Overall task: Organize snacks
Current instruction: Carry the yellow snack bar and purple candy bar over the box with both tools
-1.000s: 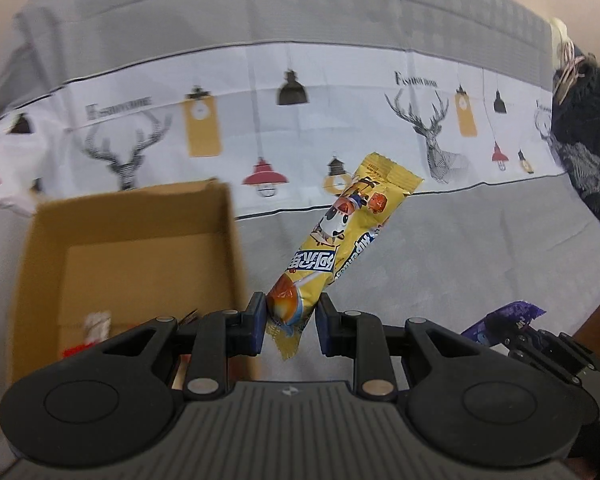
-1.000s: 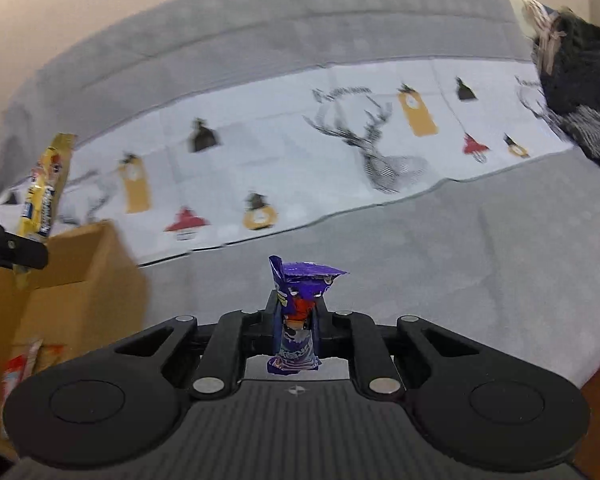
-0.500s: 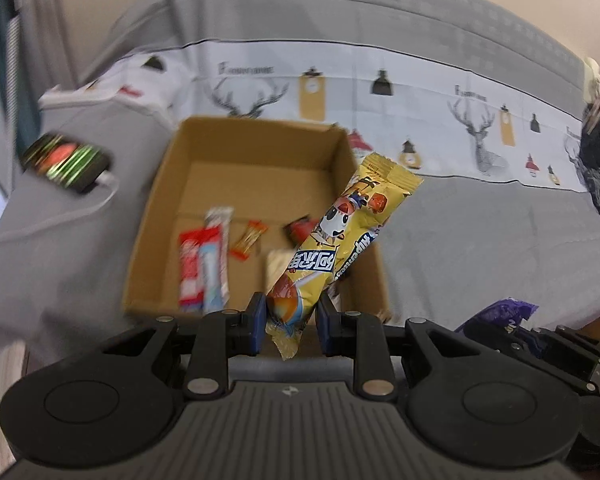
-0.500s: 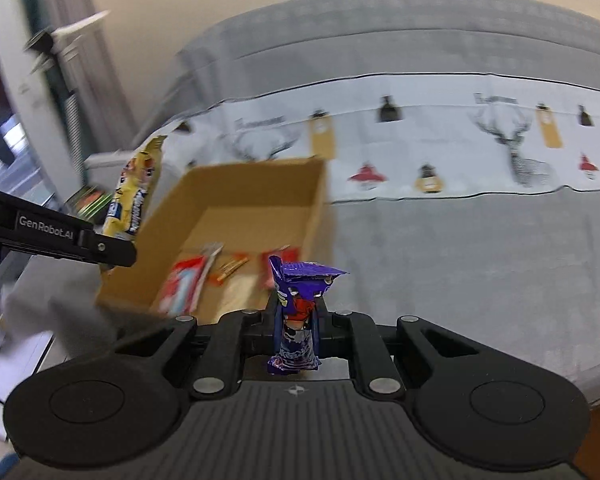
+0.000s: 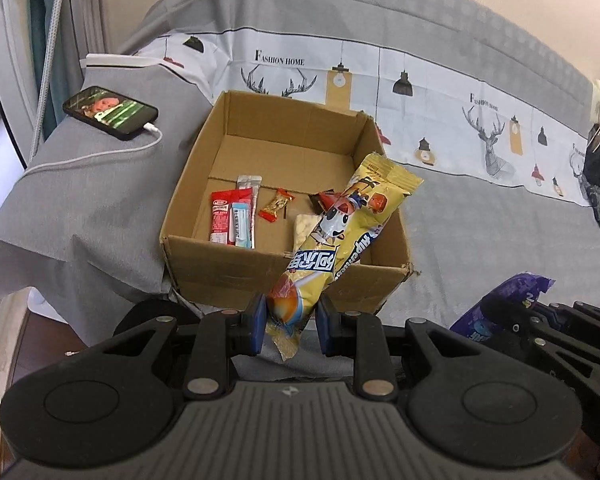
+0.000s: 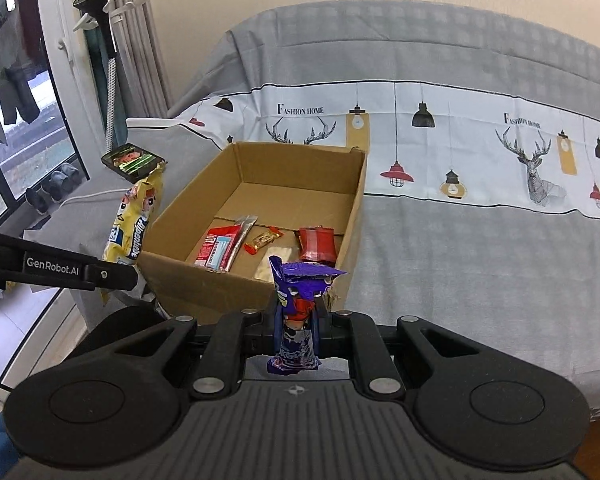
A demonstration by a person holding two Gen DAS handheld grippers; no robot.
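left wrist view: left gripper (image 5: 291, 319) tips down toward the near wall of the cardboard box (image 5: 236, 268), which sits on a grey bed cover (image 5: 480, 236).
left tongs: clamped on the lower end of a long yellow snack pack (image 5: 340, 236); the pack slants up and right over the box's near right corner.
right wrist view: right gripper (image 6: 297, 322) tips down, near the box's near right corner (image 6: 352, 216).
right tongs: pressed together on a purple snack wrapper (image 6: 296, 312), which stands upright between the pads, its crumpled top above them.
box contents: red and blue sachets (image 5: 232, 218) near left, a small orange candy (image 5: 276, 210) mid floor, a red packet (image 6: 317, 244) and a pale packet (image 6: 274, 266) on the right.
seen only from right: the red packet in full, the yellow pack (image 6: 134, 220) from its side at the box's left, a window (image 6: 16, 120) far left.
seen only from left: a phone (image 5: 110, 112) face up with its white cable, left of the box.
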